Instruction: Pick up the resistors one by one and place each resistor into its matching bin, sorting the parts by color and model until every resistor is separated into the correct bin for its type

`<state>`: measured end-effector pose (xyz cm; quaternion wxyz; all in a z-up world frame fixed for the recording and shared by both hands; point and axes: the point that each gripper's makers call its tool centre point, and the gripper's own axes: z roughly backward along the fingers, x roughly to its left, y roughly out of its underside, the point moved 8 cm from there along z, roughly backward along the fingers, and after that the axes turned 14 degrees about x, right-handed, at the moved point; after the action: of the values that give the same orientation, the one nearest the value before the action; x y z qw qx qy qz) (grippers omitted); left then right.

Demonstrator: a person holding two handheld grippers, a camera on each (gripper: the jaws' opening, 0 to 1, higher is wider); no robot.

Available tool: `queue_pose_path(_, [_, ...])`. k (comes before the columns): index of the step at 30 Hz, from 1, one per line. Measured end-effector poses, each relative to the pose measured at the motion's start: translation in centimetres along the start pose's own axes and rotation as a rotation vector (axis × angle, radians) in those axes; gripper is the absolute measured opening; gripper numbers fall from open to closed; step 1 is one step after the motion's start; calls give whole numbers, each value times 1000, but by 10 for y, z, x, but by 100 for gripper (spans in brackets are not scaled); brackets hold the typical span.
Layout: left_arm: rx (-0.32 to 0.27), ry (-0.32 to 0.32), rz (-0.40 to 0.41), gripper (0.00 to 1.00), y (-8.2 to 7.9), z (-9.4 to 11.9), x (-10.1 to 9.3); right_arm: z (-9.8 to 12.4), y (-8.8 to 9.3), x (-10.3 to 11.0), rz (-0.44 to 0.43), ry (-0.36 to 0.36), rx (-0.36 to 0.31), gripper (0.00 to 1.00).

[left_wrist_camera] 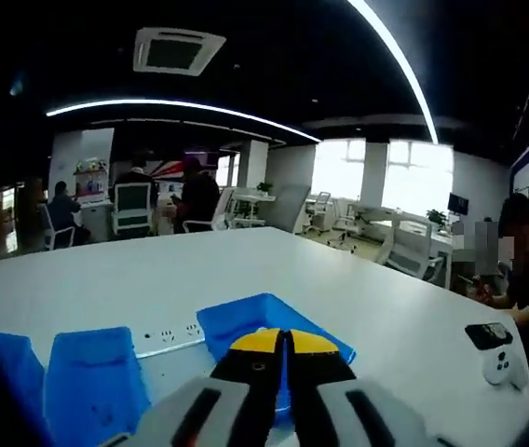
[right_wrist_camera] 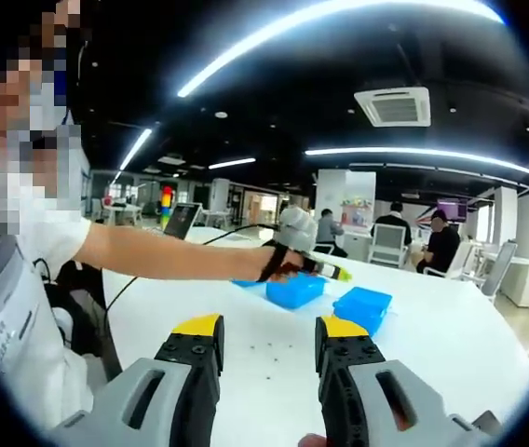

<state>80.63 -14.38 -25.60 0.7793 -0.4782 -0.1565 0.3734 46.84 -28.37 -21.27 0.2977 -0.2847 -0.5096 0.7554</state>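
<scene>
Right now the left claw [left_wrist_camera: 286, 346] is hanging just above the counter [left_wrist_camera: 413, 307] with its yellow-tipped jaws pressed together, and nothing is showing between them. In the left gripper view, a blue bin [left_wrist_camera: 246, 321] is sitting right under and just past the tips, with two more blue bins [left_wrist_camera: 92, 382] beside it, and a white power strip [left_wrist_camera: 167, 340] is lying between the bin under the tips and its neighbour.

The right claw [right_wrist_camera: 269, 337] is holding its jaws wide apart and is gripping nothing. Looking from the right gripper view, tiny dark specks [right_wrist_camera: 278, 356] are lying on the white counter [right_wrist_camera: 451, 345] between the jaws and a little past the tips. I think these are the resistors, so they are lying straight ahead of the right claw and nearer than the blue bins [right_wrist_camera: 295, 291]. The right claw is looking nearer to them than the left one, which a person's hand [right_wrist_camera: 288, 261] is holding over the bins. So the next reach is probably forward and down for the right claw.

The specks are too small to tell their colour, their kind, or which way their long sides are pointing. The insides of the bins are hard to see, so I cannot tell what is already in them. A white controller [left_wrist_camera: 499, 365] is resting near the counter's edge, well apart from the bins.
</scene>
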Motion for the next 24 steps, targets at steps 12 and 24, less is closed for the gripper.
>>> queue_pose_path(12, [-3,-22,-34,51,3,18,7,-1,0,2,0,-3,-1,41])
queue_pose_path(24, [-93,88,-76,48,12,118,-3,-2,-2,7,12,-6,0,41])
